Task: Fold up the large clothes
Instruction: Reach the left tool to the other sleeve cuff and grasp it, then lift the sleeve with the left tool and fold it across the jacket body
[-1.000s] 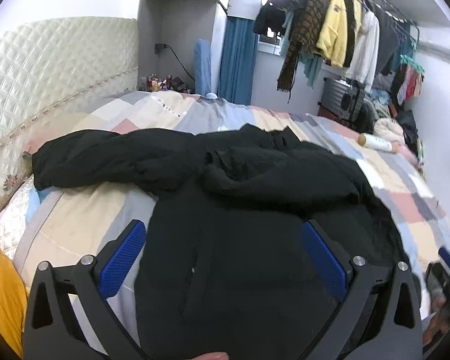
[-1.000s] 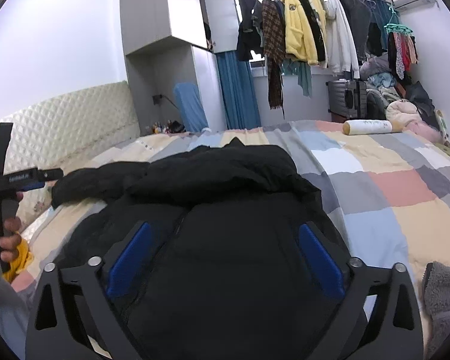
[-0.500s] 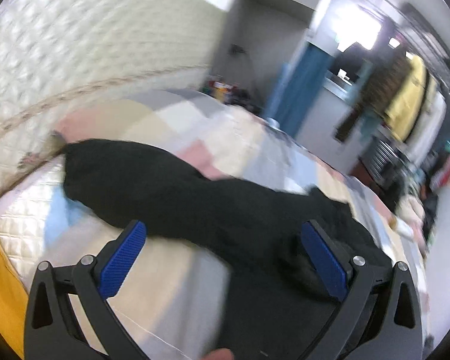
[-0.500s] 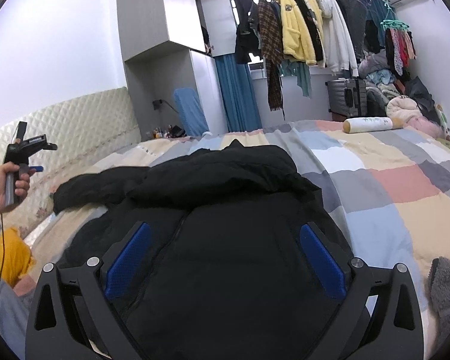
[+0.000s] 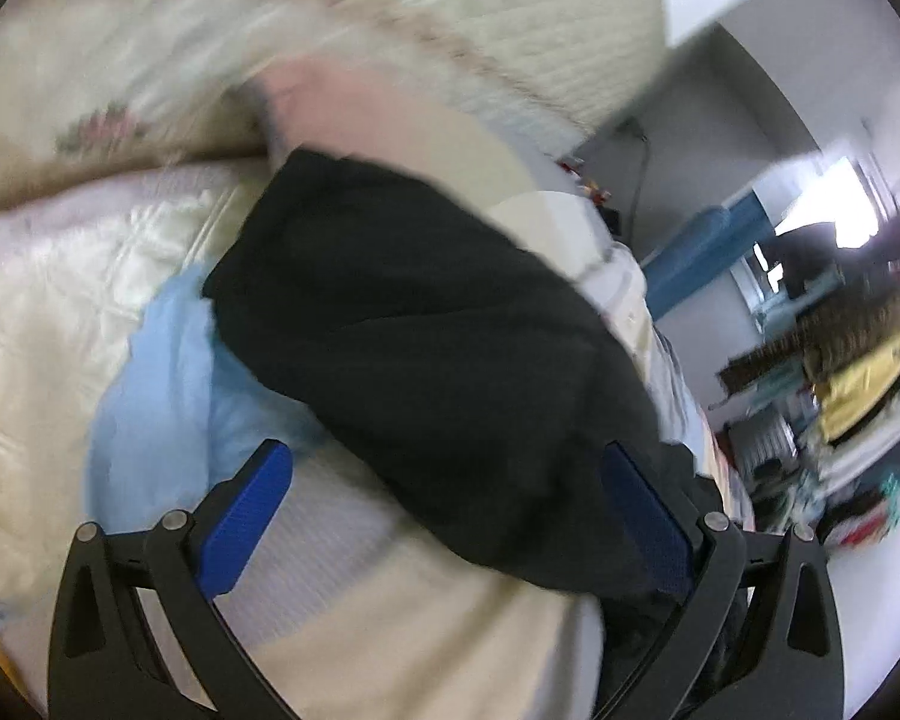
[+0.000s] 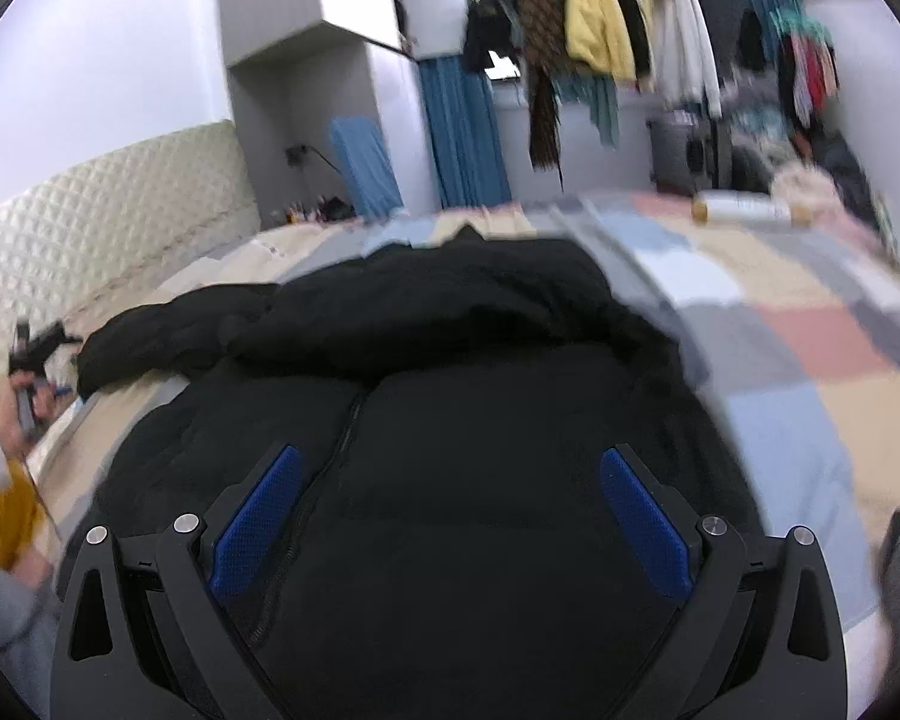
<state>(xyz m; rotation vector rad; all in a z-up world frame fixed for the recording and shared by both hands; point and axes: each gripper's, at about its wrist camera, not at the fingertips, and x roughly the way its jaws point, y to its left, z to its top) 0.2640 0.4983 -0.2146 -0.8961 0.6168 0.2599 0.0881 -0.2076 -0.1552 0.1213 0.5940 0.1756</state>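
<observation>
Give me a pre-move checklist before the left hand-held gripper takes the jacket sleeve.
1. Left hand-held gripper open: ok, pads wide apart.
2. Sleeve ahead of the left hand-held gripper: ok, its end lies just beyond the pads, over the bed edge by the headboard.
3. Pads touching the sleeve: cannot tell, the left view is blurred.
4. Right hand-held gripper open and holding nothing: ok, it hovers over the jacket body.
5. Jacket laid out on the bed: ok, zipper facing up, hood bunched at the far end.
6. Blue cloth under the sleeve end could get pinched too: not ok.
</observation>
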